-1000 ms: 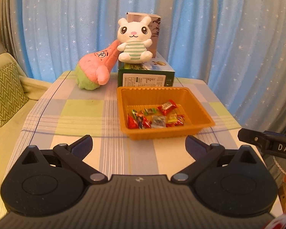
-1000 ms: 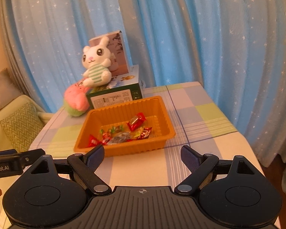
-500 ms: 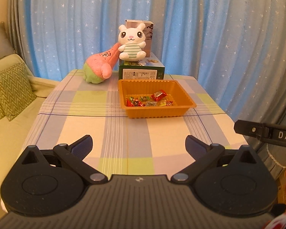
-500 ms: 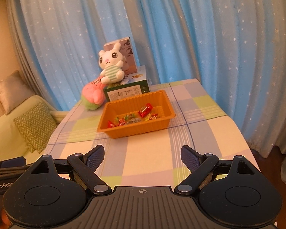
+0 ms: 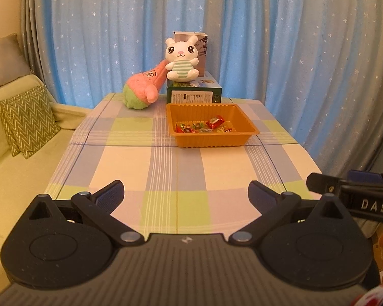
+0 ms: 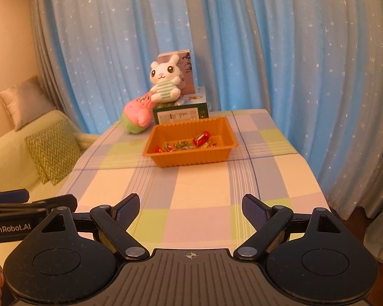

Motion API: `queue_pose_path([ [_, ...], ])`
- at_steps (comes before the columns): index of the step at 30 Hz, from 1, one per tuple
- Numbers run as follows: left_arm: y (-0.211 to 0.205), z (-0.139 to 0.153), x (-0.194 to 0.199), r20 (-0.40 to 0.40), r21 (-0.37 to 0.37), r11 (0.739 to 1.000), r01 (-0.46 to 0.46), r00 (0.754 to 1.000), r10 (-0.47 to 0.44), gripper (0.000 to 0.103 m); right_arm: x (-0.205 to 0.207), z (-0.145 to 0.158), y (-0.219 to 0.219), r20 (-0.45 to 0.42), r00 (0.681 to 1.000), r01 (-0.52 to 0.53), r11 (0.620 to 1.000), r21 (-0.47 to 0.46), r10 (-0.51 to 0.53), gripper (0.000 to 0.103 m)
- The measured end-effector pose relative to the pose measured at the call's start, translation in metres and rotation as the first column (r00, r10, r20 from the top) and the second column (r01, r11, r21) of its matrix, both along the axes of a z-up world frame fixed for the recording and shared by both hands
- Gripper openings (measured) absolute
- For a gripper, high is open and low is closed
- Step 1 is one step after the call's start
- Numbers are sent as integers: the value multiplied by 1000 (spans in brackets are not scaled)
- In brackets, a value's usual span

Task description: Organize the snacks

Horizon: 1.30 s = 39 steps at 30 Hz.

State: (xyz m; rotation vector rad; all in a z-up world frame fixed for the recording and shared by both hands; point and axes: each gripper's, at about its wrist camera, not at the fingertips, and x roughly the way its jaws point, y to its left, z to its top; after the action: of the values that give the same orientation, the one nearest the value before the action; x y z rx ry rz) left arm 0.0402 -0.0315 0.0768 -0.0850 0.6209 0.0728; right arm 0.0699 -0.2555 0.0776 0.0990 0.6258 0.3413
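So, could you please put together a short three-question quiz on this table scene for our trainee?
1. True or false: the white rabbit plush sits on the green box.
2. Where do the wrapped candies lie? A) on the tablecloth B) in the orange tray C) on the sofa
3. Fill in: the right tongs are ____ and hold nothing.

Key: 1 true; 2 B; 3 open.

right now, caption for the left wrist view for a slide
Open left gripper faces an orange tray of wrapped candies across the checked tablecloth.
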Motion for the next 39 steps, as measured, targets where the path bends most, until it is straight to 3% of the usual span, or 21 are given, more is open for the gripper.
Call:
queue_pose_path([
  [18,-1,-10,-44,-55,5,1000,1,998,-1,103,-60,2,-4,-37,999,7,998,-69,-9,87],
  [39,-5,-13,-46,-49,8,1000,23,999,-23,103,-57,-5,-5,-57,998,14,998,-55,-17,87],
])
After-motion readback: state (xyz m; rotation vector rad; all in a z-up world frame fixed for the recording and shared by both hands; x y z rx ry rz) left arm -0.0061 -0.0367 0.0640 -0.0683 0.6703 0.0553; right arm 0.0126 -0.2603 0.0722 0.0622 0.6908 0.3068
